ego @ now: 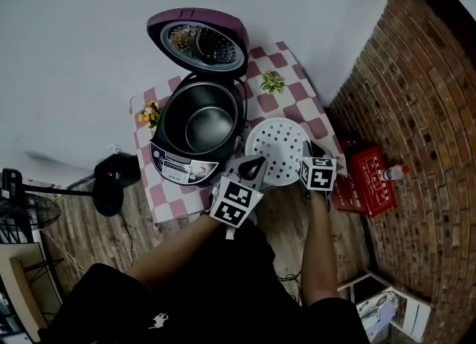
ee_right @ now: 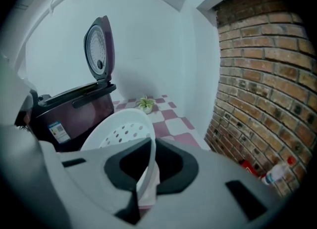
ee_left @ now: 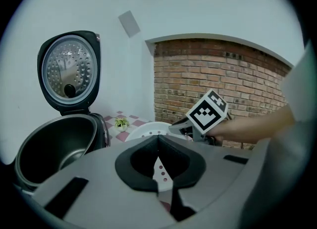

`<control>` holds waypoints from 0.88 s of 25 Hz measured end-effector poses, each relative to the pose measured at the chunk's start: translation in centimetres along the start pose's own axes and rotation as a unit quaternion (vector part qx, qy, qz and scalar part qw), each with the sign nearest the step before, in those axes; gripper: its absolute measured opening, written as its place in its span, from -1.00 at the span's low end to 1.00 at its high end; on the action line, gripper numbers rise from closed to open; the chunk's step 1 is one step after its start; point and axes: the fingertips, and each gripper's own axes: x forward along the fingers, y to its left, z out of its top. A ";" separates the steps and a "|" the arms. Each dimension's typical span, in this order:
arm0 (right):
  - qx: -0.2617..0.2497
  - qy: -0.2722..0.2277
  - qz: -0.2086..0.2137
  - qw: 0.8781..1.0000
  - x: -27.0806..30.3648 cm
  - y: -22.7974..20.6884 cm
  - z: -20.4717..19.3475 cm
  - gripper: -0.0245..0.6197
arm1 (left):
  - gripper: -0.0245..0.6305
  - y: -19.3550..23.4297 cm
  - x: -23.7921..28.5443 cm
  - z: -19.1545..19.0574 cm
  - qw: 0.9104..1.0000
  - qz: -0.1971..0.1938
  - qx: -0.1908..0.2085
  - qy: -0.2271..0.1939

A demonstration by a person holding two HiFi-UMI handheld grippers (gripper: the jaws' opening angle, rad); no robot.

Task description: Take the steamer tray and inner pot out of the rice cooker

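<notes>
The steamer tray [ego: 281, 145] lies at the centre of the head view, over the checkered bench [ego: 294, 86] just right of the rice cooker [ego: 190, 164]; whether it rests on the cloth or hangs just above it I cannot tell. The right tongs [ego: 308, 149] are nearly closed, clamped on the tray's right rim; in the right gripper view the thin white wall runs straight down between the two pads. The left tongs [ego: 256, 161] are closed tight at the tray's left edge; a sliver of perforated white shows in their slit, but whether they pinch the rim or merely meet over it I cannot tell.

The inner pot [ego: 201, 116] sits in the cooker under the raised lid, not yet lifted out; it lies up and left of both tongs. It is round, so it has no long axis; its open rim faces upward. The left tongs are the nearer; judging from this, once the tray is let go, the pot's near rim falls first to that hand.
</notes>
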 end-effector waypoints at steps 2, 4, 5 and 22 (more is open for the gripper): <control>0.005 0.005 0.000 1.000 0.7 0.1 -0.5 -0.85 | -0.92 0.1 0.1 -0.4 1.000 -0.001 0.000 0.005; 0.011 0.009 -0.001 1.000 1.3 -0.1 -0.9 -0.85 | -0.92 0.2 0.1 -0.6 1.000 -0.001 -0.001 0.008; 0.015 0.011 -0.002 1.000 1.5 -0.2 -1.1 -0.85 | -0.92 0.1 0.1 -0.7 1.000 -0.003 -0.001 0.010; -0.003 0.053 -0.024 0.998 4.9 -1.4 -3.4 -0.83 | -0.92 0.4 1.1 -1.5 1.000 0.000 0.000 0.026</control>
